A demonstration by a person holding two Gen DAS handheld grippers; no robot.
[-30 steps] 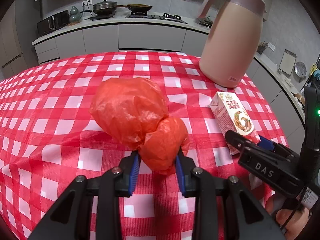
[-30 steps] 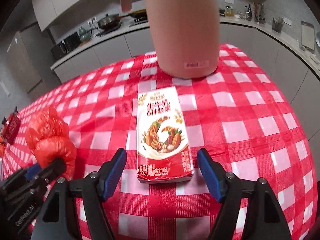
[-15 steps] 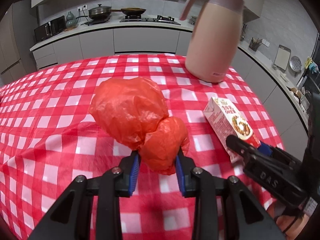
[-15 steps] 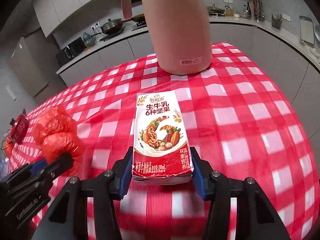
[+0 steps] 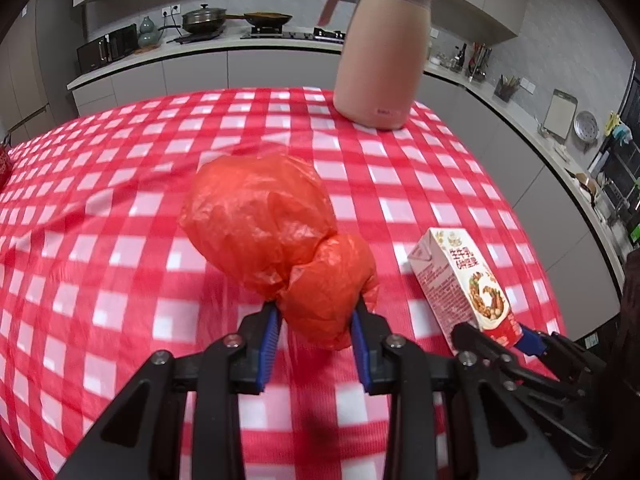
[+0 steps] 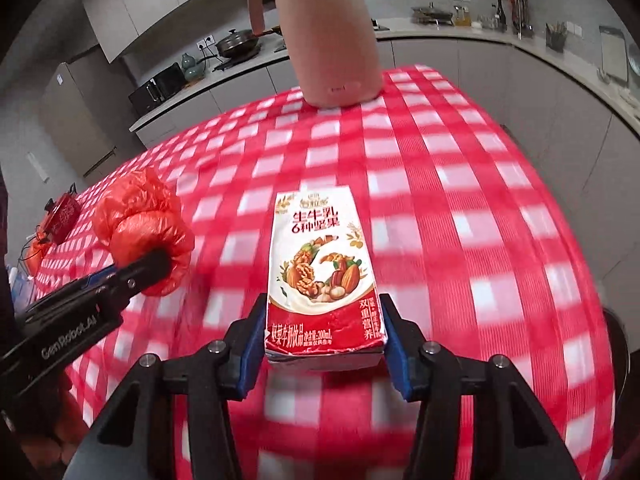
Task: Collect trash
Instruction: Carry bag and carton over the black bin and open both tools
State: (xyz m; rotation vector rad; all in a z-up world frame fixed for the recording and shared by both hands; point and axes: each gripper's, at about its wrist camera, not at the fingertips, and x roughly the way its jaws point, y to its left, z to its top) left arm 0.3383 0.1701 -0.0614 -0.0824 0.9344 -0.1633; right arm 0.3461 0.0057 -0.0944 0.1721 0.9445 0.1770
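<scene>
A crumpled orange-red plastic bag (image 5: 276, 236) hangs over the checked tablecloth, and my left gripper (image 5: 316, 328) is shut on its lower lump. The same bag (image 6: 144, 228) shows at the left of the right wrist view, with the left gripper's black finger across it. A white and red milk carton (image 6: 324, 280) is lifted off the cloth, my right gripper (image 6: 325, 344) shut on its bottom end with a blue pad pressed against each side. In the left wrist view the carton (image 5: 460, 280) sits at the right in the right gripper's fingers (image 5: 480, 340).
A tall pink thermos jug (image 5: 380, 48) stands at the far side of the table (image 5: 100, 280), which wears a red and white checked cloth. A small red item (image 6: 62, 216) lies near the table's left edge. Kitchen counters with pans run behind.
My right gripper closed on the milk carton and lifted it. Both grippers have pulled back from the jug, which now looks smaller and farther. The bag stays gripped.
</scene>
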